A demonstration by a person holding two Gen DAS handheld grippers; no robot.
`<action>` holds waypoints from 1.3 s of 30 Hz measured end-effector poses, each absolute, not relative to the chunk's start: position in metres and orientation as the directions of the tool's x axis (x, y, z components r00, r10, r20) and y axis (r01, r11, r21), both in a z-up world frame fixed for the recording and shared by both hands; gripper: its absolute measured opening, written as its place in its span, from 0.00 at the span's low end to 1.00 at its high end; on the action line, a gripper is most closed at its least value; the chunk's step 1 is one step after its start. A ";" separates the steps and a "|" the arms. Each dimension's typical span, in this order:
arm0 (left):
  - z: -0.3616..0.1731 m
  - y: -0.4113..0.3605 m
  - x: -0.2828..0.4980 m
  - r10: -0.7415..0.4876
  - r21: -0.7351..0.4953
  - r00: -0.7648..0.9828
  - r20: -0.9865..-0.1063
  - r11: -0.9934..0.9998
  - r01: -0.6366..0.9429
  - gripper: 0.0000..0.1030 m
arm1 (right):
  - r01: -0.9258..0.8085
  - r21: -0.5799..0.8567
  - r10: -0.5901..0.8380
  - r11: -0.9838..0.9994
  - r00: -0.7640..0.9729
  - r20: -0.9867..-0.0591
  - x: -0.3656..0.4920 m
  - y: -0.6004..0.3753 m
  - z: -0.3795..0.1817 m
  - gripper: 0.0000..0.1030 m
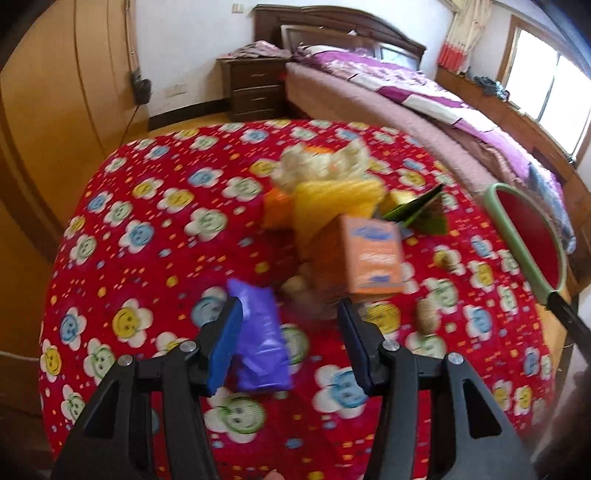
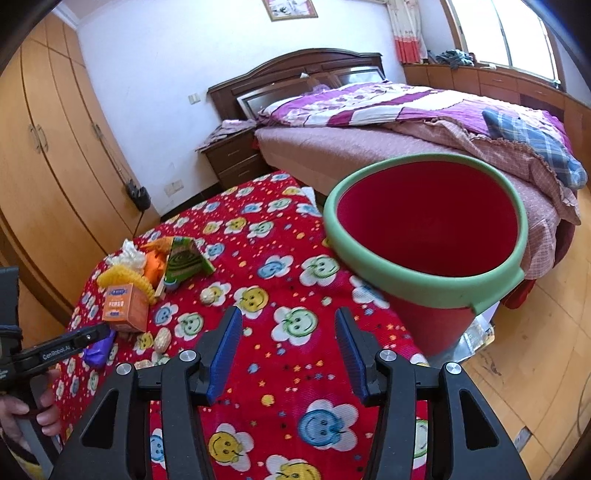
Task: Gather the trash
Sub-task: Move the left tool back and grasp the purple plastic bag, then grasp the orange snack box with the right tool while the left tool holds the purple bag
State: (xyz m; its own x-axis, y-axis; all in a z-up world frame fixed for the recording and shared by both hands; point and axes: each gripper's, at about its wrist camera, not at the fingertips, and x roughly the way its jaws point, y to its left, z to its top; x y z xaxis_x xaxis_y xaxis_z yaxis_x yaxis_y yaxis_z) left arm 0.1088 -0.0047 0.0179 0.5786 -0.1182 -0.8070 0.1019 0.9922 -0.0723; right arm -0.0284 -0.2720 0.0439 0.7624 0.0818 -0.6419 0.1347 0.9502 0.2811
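Trash sits heaped at the far-left part of the table (image 2: 258,369): an orange carton (image 1: 373,254), yellow netting (image 1: 332,199) and a purple wrapper (image 1: 258,347) between the left hand-held gripper (image 1: 288,343)'s spread fingers, apparently not yet clamped. Closing on it looks next. The right hand-held gripper (image 2: 288,354) hangs released near the red bin (image 2: 424,254), which stands beside the table's right edge with bare cloth between.

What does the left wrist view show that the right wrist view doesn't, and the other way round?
Left wrist only: the purple wrapper close up, lying against the left tool's inner finger, jaws open. Right wrist only: the red bin's bare inside, the right tool open over the cloth, and a framed picture on the wall. Both: the orange carton, the flowered tablecloth, the bed.
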 end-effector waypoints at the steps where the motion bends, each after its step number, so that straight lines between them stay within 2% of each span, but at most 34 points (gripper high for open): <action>1: 0.016 -0.002 0.109 -0.112 -0.068 0.576 -0.810 0.993 0.097 0.52 | 0.133 0.280 0.084 0.951 0.759 -0.645 -0.028 -0.270 0.043 0.52; 10: -0.009 0.017 0.115 -0.079 -0.073 0.533 -0.842 0.997 0.032 0.52 | 0.125 0.280 0.102 0.952 0.734 -0.672 -0.022 -0.262 0.034 0.52; 16: -0.010 0.023 0.117 -0.088 -0.096 0.551 -0.830 0.995 0.015 0.51 | 0.122 0.278 0.107 0.953 0.722 -0.684 -0.019 -0.258 0.032 0.52; 17: -0.010 0.022 0.116 -0.093 -0.095 0.557 -0.825 0.995 0.024 0.48 | 0.121 0.277 0.107 0.953 0.720 -0.685 -0.019 -0.256 0.032 0.52; 18: -0.010 0.022 0.116 -0.099 -0.095 0.561 -0.822 0.995 0.035 0.36 | 0.120 0.275 0.108 0.954 0.717 -0.688 -0.017 -0.254 0.031 0.52; 19: -0.009 0.023 0.117 -0.104 -0.095 0.561 -0.821 0.994 0.046 0.31 | 0.117 0.272 0.109 0.955 0.714 -0.691 -0.016 -0.251 0.032 0.52; 26: 0.003 0.029 0.124 -0.172 -0.156 0.569 -0.804 0.985 0.078 0.30 | 0.068 0.285 0.158 0.956 0.702 -0.695 -0.001 -0.224 0.040 0.52; 39: 0.016 0.056 0.140 -0.166 -0.189 0.615 -0.771 0.982 0.028 0.30 | -0.051 0.315 0.269 0.948 0.657 -0.704 0.036 -0.147 0.046 0.53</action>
